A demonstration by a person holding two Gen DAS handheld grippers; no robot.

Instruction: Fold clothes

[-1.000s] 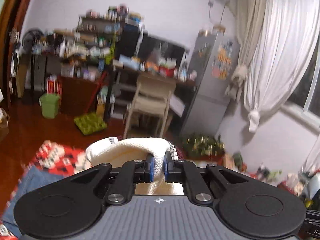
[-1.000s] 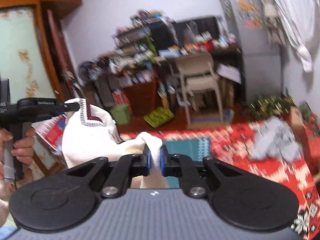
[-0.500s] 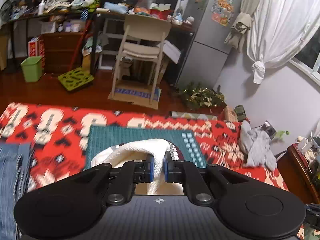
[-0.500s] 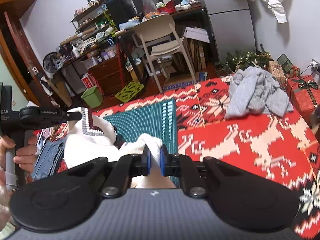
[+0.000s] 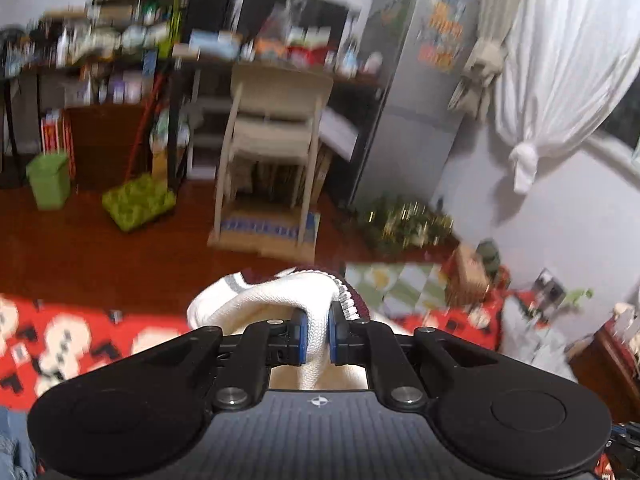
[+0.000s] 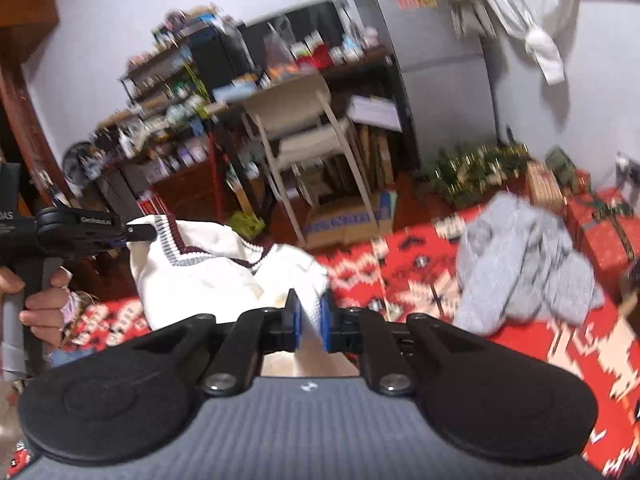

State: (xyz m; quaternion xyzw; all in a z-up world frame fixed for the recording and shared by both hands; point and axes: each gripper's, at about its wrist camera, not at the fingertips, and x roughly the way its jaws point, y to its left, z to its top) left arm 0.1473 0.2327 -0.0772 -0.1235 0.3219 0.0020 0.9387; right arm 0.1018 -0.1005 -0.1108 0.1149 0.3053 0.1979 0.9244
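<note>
Both grippers pinch the white sweater [image 6: 192, 276], held up in the air btwn them. Left gripper [image 5: 317, 338] clamps a thick fold; right gripper [image 6: 310, 320] clamps another edge. Person's hand [image 6: 40, 300] grips the left handle. Below: red patterned blanket [image 6: 420, 280] w/ a grey garment [image 6: 524, 260] heaped on it, well apart from the sweater. Behind: chair [image 5: 272, 132], fridge [image 5: 408, 92], cluttered shelves [image 6: 176, 120], green bin [image 5: 48, 180].
</note>
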